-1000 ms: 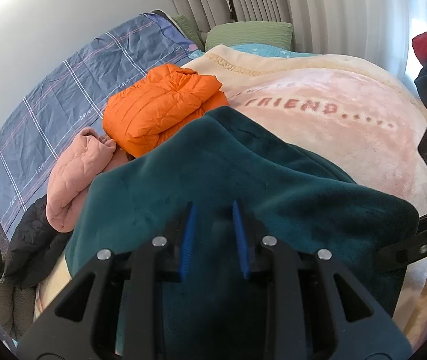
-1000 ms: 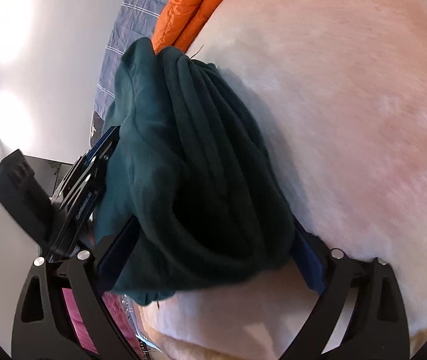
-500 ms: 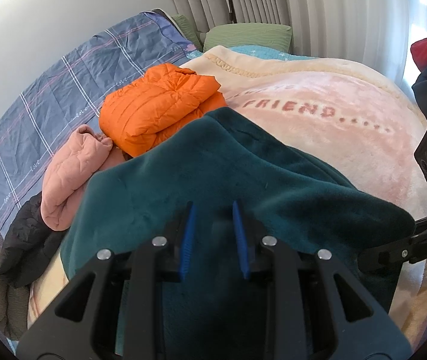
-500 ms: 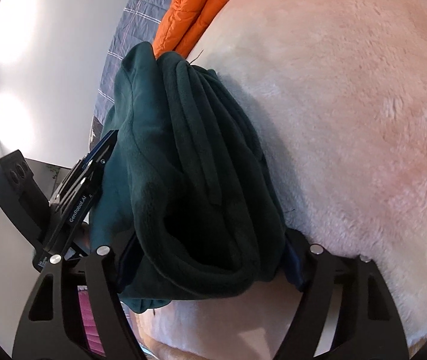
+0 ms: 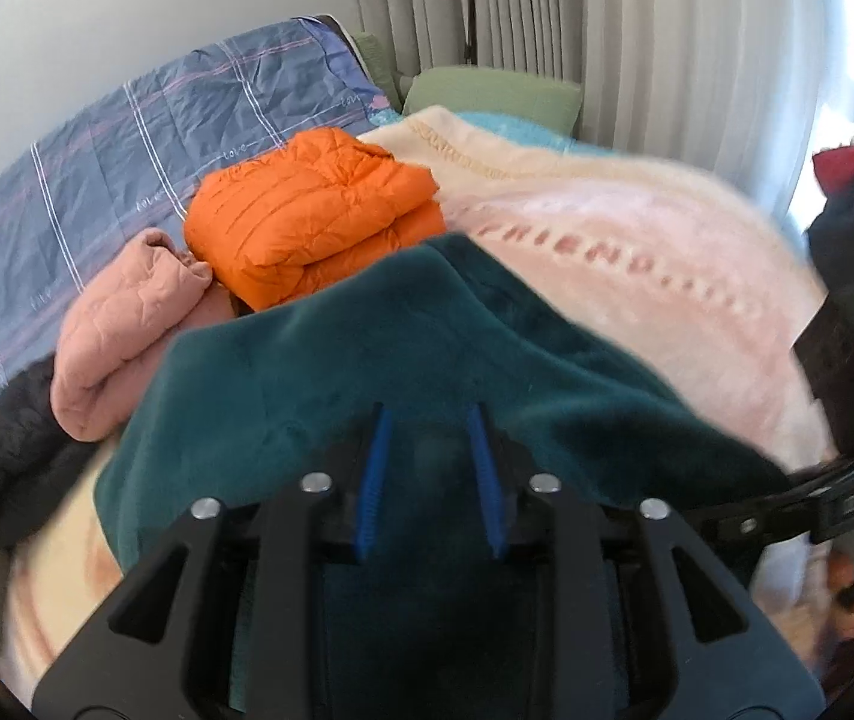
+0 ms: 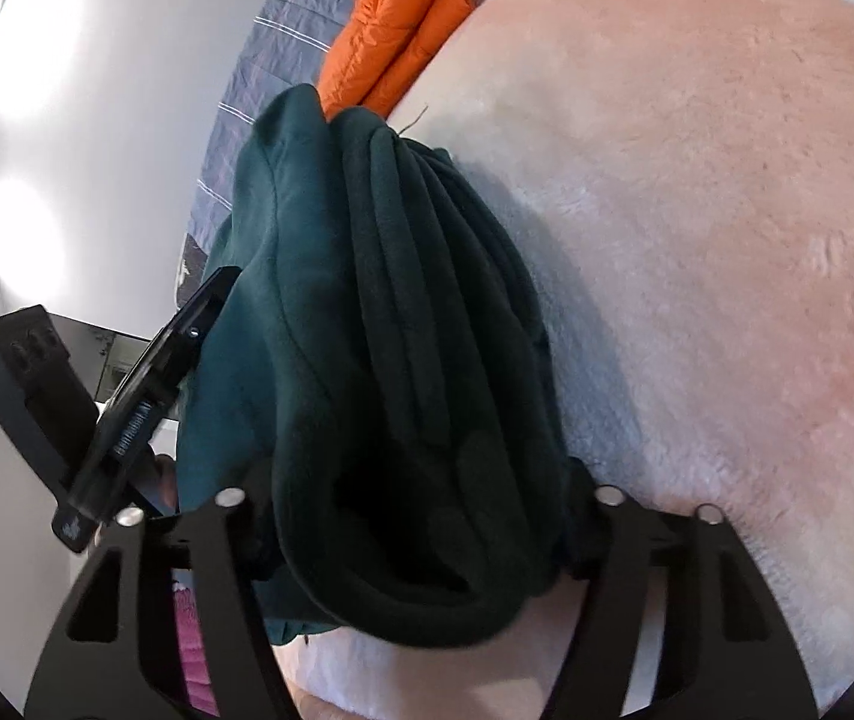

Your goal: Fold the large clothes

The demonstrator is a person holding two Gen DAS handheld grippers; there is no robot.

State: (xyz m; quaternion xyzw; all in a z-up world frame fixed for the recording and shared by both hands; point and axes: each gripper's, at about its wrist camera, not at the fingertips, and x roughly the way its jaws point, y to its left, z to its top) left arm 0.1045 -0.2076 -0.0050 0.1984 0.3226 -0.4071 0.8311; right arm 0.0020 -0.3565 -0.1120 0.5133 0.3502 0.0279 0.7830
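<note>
On the pink blanket [image 6: 697,240] of the bed: folded green fleece [image 6: 403,360], long side running toward the orange jacket [image 5: 307,222]. Left gripper [image 5: 430,474] fingers opening, fleece between; right gripper [image 6: 421,540] fingers closing around the thick folded end. Best to squeeze slowly, keep layers lined up, press flat.

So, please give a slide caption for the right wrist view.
Right claw closing around bunched teal fleece on pink blanket.

my left camera looks down over the teal fleece [image 5: 457,360] toward the curtains; my right camera sits close at its folded end. both share the orange jacket [image 6: 403,30].
</note>
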